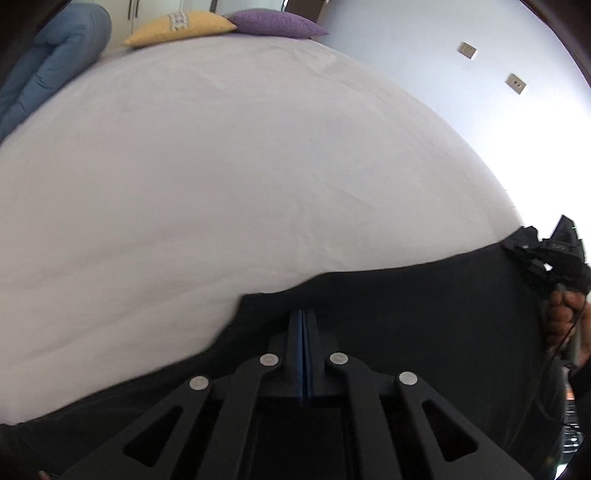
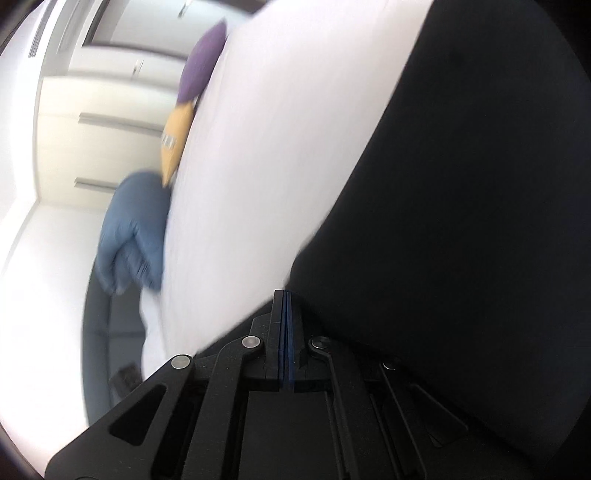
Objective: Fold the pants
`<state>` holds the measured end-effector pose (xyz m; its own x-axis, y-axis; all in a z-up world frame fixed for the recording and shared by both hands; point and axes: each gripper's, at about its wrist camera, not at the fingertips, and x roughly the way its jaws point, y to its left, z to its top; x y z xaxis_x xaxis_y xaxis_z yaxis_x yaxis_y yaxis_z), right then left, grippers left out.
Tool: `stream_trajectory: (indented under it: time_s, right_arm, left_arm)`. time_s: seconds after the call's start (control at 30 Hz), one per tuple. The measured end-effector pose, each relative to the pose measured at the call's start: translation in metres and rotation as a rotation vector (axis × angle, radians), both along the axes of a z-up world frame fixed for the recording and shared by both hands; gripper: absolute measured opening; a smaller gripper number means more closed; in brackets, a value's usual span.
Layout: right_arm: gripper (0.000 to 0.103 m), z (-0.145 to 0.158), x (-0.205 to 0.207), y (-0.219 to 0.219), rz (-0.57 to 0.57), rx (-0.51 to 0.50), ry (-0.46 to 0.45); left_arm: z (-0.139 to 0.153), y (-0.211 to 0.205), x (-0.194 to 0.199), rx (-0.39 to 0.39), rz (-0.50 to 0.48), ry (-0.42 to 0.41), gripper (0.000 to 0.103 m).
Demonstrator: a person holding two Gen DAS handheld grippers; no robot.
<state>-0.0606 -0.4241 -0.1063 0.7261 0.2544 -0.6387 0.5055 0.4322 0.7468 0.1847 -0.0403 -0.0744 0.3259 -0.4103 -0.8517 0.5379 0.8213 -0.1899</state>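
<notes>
The black pants (image 1: 406,295) lie along the near edge of the white bed (image 1: 240,166), right under both tools. The left gripper (image 1: 303,317) has its blue pads pressed together over the dark cloth – whether any fabric is pinched there is hard to tell. The right gripper (image 2: 286,299) is closed too, at the pants' edge. Yellow pillow (image 1: 181,26), purple pillow (image 1: 275,23) and a blue bundle (image 1: 55,59) sit at the far end.

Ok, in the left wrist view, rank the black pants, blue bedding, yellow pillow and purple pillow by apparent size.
1. black pants, nearest the camera, so inflated
2. blue bedding, partly cut off
3. yellow pillow and purple pillow: alike, not ranked
</notes>
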Motion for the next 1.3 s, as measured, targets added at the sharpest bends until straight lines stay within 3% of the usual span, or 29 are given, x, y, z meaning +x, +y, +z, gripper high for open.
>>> stream_trajectory:
  time_s: [0.03, 0.1, 0.17, 0.23, 0.27, 0.37, 0.43, 0.47, 0.5, 0.53, 0.57, 0.63, 0.77, 0.83, 0.97, 1.0, 1.03, 1.07, 1.13, 1.17, 1.3]
  right_arm:
    - [0.0, 0.007, -0.009, -0.008, -0.033, -0.018, 0.011]
    - [0.0, 0.024, -0.026, -0.009, -0.054, -0.029, -0.01]
    - [0.0, 0.037, -0.027, 0.02, 0.036, 0.002, -0.073]
    - [0.0, 0.036, -0.028, 0.06, 0.144, 0.07, -0.118]
    - [0.0, 0.031, -0.027, 0.096, 0.231, 0.115, -0.137]
    - [0.0, 0.005, -0.017, 0.186, 0.42, 0.219, -0.13]
    - [0.0, -0.026, -0.014, 0.225, 0.49, 0.208, -0.046]
    - [0.0, -0.04, -0.017, 0.235, 0.475, 0.192, -0.007]
    - [0.0, -0.054, -0.019, 0.229, 0.459, 0.227, -0.026]
    - [0.0, -0.061, -0.022, 0.219, 0.434, 0.256, -0.061]
    - [0.0, -0.058, -0.025, 0.207, 0.411, 0.22, -0.06]
    - [0.0, -0.048, -0.036, 0.176, 0.348, 0.11, -0.053]
    - [0.0, -0.045, -0.059, 0.097, 0.124, 0.057, -0.067]
    - [0.0, -0.037, -0.087, 0.035, 0.002, 0.016, -0.06]
    - [0.0, -0.002, -0.118, -0.051, -0.261, -0.089, -0.013]
    - [0.007, 0.011, -0.125, -0.056, -0.271, -0.14, -0.003]
    - [0.02, 0.026, -0.128, -0.052, -0.269, -0.207, 0.015]
    - [0.057, 0.039, -0.133, -0.049, -0.258, -0.255, 0.015]
    - [0.103, 0.052, -0.137, -0.031, -0.268, -0.274, -0.04]
    - [0.103, 0.056, -0.141, -0.023, -0.256, -0.256, -0.091]
    - [0.103, 0.029, -0.124, -0.006, -0.253, -0.035, -0.133]
  left_arm:
    - [0.007, 0.008, -0.001, 0.012, 0.033, -0.026, 0.005]
    - [0.022, 0.029, -0.01, -0.05, 0.088, -0.042, 0.006]
    - [0.034, 0.041, -0.031, -0.095, 0.102, -0.049, 0.013]
    - [0.04, 0.042, -0.058, -0.09, 0.066, -0.072, 0.023]
    - [0.041, 0.042, -0.076, -0.074, 0.047, -0.092, 0.029]
    - [0.021, 0.053, -0.107, -0.018, 0.047, -0.067, 0.034]
    - [-0.005, 0.071, -0.112, 0.004, 0.091, -0.022, 0.028]
    - [-0.012, 0.087, -0.115, -0.049, 0.1, -0.013, 0.028]
    - [-0.013, 0.098, -0.114, -0.106, 0.114, 0.006, 0.028]
    - [-0.013, 0.106, -0.113, -0.107, 0.144, 0.014, 0.007]
    - [-0.013, 0.116, -0.111, -0.083, 0.179, 0.015, 0.005]
    - [-0.013, 0.132, -0.11, -0.102, 0.191, 0.013, 0.005]
    - [-0.017, 0.146, -0.116, -0.121, 0.183, 0.003, 0.005]
    - [-0.016, 0.154, -0.115, -0.111, 0.191, -0.006, 0.005]
    - [-0.008, 0.162, -0.127, -0.074, 0.225, -0.022, 0.004]
    - [-0.003, 0.159, -0.13, -0.053, 0.23, -0.034, 0.005]
    - [0.005, 0.154, -0.133, -0.035, 0.231, -0.055, 0.014]
    - [0.016, 0.146, -0.139, -0.039, 0.222, -0.085, 0.026]
    - [0.031, 0.129, -0.146, -0.069, 0.203, -0.119, 0.046]
    - [0.04, 0.116, -0.148, -0.082, 0.189, -0.139, 0.057]
    - [0.052, 0.066, -0.146, -0.129, 0.137, -0.157, 0.063]
